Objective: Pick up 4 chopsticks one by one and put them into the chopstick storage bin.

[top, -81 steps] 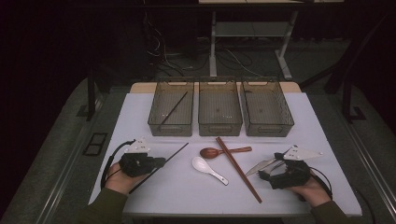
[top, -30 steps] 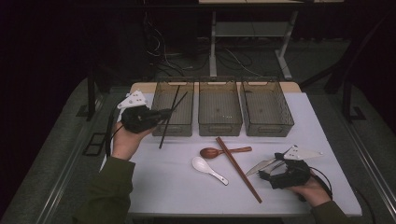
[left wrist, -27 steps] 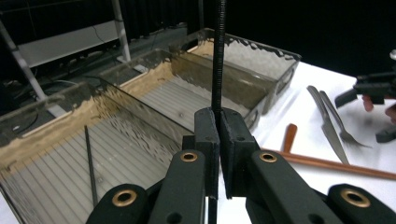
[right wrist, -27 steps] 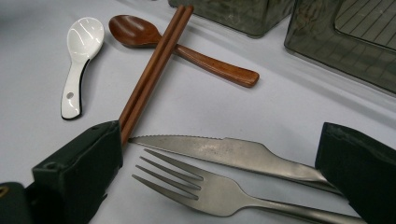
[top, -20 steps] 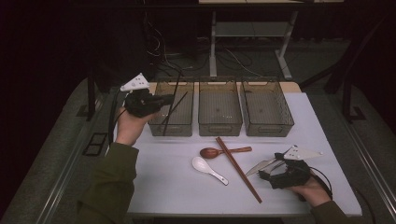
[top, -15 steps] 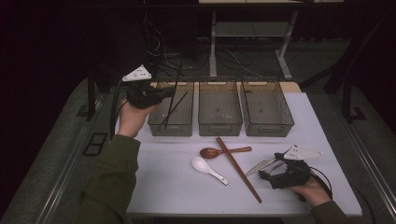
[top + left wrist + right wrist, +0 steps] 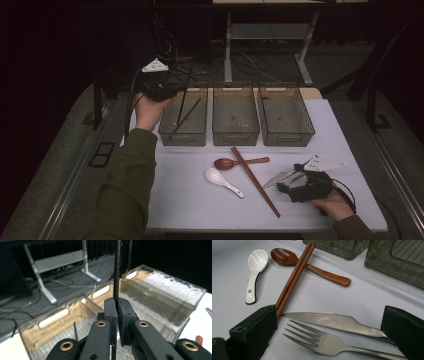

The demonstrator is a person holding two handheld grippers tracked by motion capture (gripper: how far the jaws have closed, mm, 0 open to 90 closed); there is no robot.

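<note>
Your left hand-held gripper (image 7: 165,91) is clamped on a black chopstick (image 7: 117,270), held upright over the far left corner of the leftmost bin (image 7: 168,134); a second black chopstick (image 7: 188,115) lies inside it. Your right hand-held gripper (image 7: 329,332) rests on the surface (image 7: 190,200), jaws wide apart around a knife (image 7: 337,322) and fork (image 7: 312,338).

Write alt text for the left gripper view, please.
The left gripper has its black jaws shut on a thin black chopstick, held upright above the nearest of three clear bins. Another black chopstick leans inside that bin.
</note>
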